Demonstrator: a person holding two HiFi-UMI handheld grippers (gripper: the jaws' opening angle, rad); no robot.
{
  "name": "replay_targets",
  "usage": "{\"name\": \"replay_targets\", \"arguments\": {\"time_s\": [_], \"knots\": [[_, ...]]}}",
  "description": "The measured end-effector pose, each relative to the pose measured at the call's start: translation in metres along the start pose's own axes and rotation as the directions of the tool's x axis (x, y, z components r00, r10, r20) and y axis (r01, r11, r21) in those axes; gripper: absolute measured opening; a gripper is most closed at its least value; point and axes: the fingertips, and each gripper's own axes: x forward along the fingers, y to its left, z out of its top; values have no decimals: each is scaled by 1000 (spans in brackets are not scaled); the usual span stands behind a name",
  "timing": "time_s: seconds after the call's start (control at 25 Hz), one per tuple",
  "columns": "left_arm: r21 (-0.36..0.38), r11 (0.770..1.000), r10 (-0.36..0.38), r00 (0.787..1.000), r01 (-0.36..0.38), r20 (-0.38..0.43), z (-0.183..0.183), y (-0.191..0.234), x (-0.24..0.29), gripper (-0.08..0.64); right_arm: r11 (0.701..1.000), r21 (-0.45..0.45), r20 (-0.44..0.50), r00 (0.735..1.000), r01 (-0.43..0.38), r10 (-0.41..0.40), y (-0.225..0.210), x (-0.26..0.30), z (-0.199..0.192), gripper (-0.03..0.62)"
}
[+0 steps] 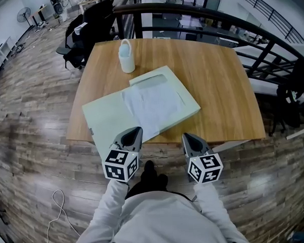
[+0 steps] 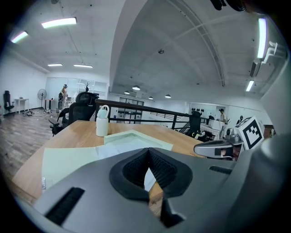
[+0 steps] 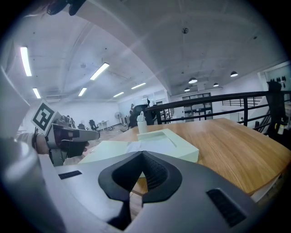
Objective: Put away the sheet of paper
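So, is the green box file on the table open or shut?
Open: the box file lies spread, lid flat to the left, white sheet across it.

Pale green box (image 1: 187, 105) and white sheet of paper (image 1: 150, 106) on a honey-brown counter (image 1: 215, 75).
Ahead of the grey left tool (image 1: 135, 130) and right tool (image 1: 185, 136), whose cubes (image 1: 121, 165) bear black-and-white square markers, the counter shows streaked wood grain. The box's flap (image 1: 104, 115) is the same pale green. Farther off, a white bottle (image 1: 126, 58) has a pale blue top.
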Motion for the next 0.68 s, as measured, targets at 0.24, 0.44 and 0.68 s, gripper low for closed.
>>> {"name": "replay_targets", "arguments": {"time_s": [0.24,0.44,0.68], "knots": [[-50,999,9,1000,-9,0,-4,0,-3,18,1000,-15,7,1000,-8,8,0,-5,2,26],[-62,998,16,1000,-17,-4,-7,-3,-6,18,999,-33,21,1000,-4,4,1,-13,3,26],[-22,1000,4,1000,-5,-10,-6,-9,-2,18,1000,-22,26,1000,-2,3,-4,-18,0,26]]}}
